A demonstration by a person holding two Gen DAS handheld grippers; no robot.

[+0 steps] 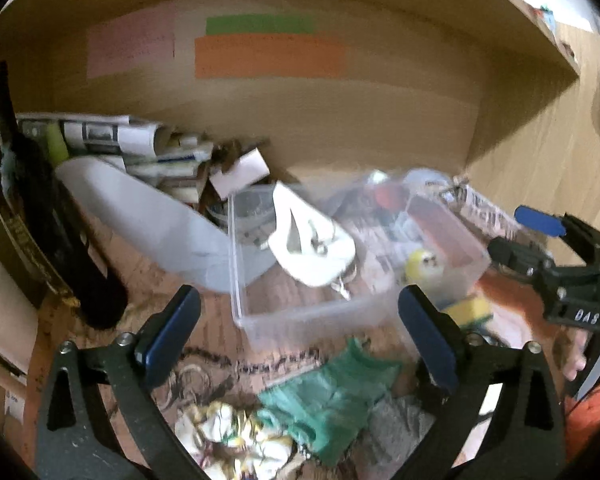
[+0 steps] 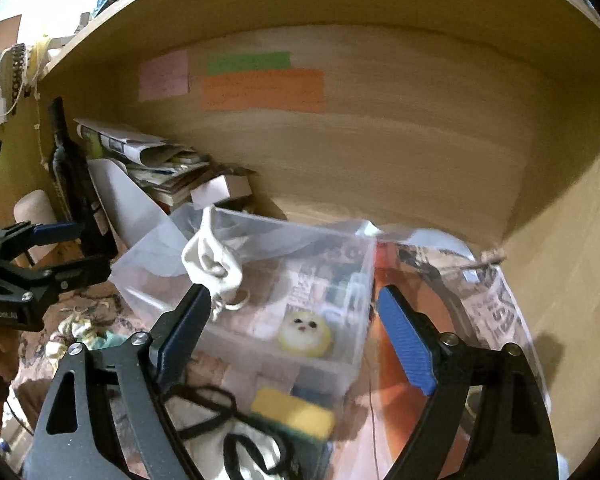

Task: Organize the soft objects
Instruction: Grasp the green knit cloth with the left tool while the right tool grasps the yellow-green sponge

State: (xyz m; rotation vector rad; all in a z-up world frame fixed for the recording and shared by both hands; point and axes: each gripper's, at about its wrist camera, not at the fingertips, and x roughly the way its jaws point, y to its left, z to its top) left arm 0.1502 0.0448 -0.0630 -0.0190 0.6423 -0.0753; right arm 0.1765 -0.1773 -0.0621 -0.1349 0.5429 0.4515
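A clear plastic bin [image 1: 300,312] [image 2: 340,364] stands on the cluttered desk. A white soft pouch with a metal clasp [image 1: 312,240] [image 2: 212,260] is in mid-air over the bin, touching neither gripper. A yellow-white plush ball [image 1: 422,266] [image 2: 304,334] lies inside the bin. A yellow-green sponge [image 1: 472,312] [image 2: 296,412] sits in front of it. A green cloth [image 1: 328,400] and a patterned crumpled cloth [image 1: 236,436] lie below my left gripper [image 1: 300,340], which is open and empty. My right gripper [image 2: 296,332] [image 1: 516,232] is open and empty, just in front of the bin.
A dark bottle [image 1: 40,220] [image 2: 76,184] stands at the left. Rolled papers and booklets [image 1: 140,144] [image 2: 160,164] pile at the back left. A white sheet [image 1: 152,220] leans by the bin. Black cord [image 2: 220,412] lies near. Wooden walls enclose the desk.
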